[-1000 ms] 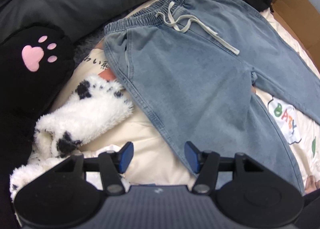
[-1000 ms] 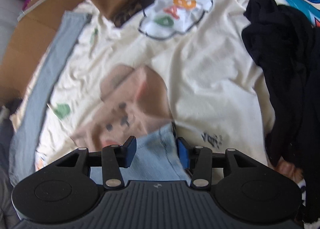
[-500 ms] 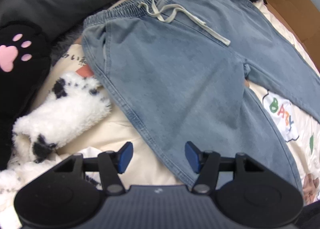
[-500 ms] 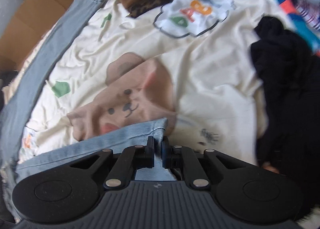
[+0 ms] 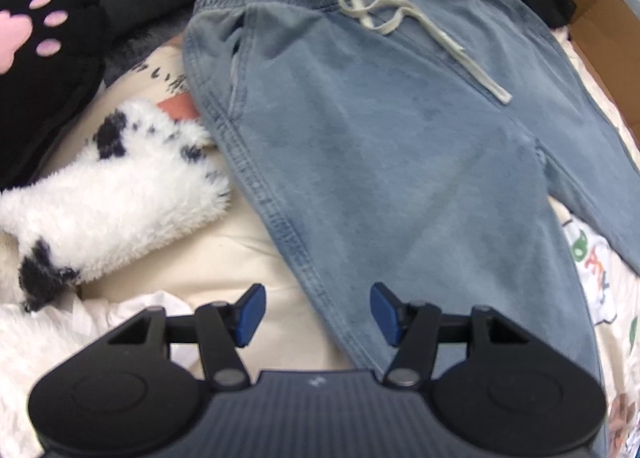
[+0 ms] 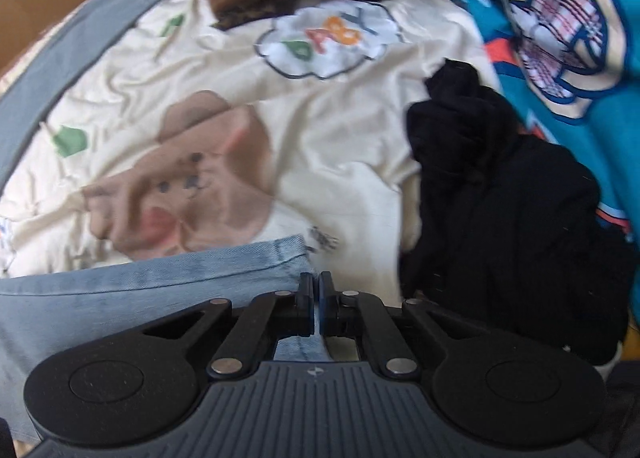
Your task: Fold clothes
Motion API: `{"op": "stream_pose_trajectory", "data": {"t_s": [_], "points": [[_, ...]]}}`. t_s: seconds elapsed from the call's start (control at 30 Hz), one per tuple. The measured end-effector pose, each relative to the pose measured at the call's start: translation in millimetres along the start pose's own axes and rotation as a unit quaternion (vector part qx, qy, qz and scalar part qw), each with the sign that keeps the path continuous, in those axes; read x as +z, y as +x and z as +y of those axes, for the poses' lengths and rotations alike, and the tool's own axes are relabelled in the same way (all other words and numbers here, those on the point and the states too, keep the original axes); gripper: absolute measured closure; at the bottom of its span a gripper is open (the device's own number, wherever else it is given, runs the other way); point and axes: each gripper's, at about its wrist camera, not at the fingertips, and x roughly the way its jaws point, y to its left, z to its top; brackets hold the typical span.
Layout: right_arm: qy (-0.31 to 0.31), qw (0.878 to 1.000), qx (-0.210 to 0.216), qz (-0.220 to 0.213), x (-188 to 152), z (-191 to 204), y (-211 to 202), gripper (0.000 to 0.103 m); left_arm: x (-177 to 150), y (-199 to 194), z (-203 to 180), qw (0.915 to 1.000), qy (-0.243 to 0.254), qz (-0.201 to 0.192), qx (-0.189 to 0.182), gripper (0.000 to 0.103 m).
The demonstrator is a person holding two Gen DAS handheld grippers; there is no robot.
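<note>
Jeans [image 5: 392,146] lie flat on the sheet [image 6: 352,146]; only the right view shows their hem, now pinched by the right gripper [image 6: 316,298], which closed. Left gripper [image 5: 318,314], lower now, stays open at 6 o'clock.

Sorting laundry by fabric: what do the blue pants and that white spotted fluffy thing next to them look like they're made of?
Pants: looks like soft washed denim, matte, with stitched side seams, a gathered waistband and a cotton-like drawstring. Fluffy thing: long-pile fleece or faux fur, white with black spots; the fibre itself can't be told.
</note>
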Motion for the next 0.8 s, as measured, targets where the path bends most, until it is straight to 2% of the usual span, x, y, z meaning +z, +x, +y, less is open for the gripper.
{"op": "stream_pose_trajectory", "data": {"t_s": [0.07, 0.27, 0.33, 0.37, 0.43, 0.8], "points": [[0.014, 1.000, -0.017, -0.006, 1, -10, -2, 0.103, 2, 4, 5, 1.0000, -0.009, 0.001, 0.002, 0.042], [0.076, 0.993, 0.088, -0.008, 5, -17, 13, 0.101, 4, 8, 11, 0.9998, -0.020, 0.005, -0.002, 0.042], [0.075, 0.991, 0.111, -0.009, 5, -11, 21, 0.088, 4, 7, 10, 0.9998, -0.017, 0.006, -0.002, 0.042], [0.074, 0.990, 0.120, -0.010, 4, -9, 24, 0.072, 3, 6, 10, 0.9999, -0.016, 0.007, -0.001, 0.042], [0.070, 0.990, 0.119, -0.011, 2, -6, 29, 0.059, 3, 4, 7, 0.9999, -0.010, 0.009, -0.001, 0.042], [0.042, 0.992, 0.118, -0.011, 2, -3, 55, 0.057, 0, -9, -1, 0.9999, 0.013, 0.004, 0.010, 0.042]]}}
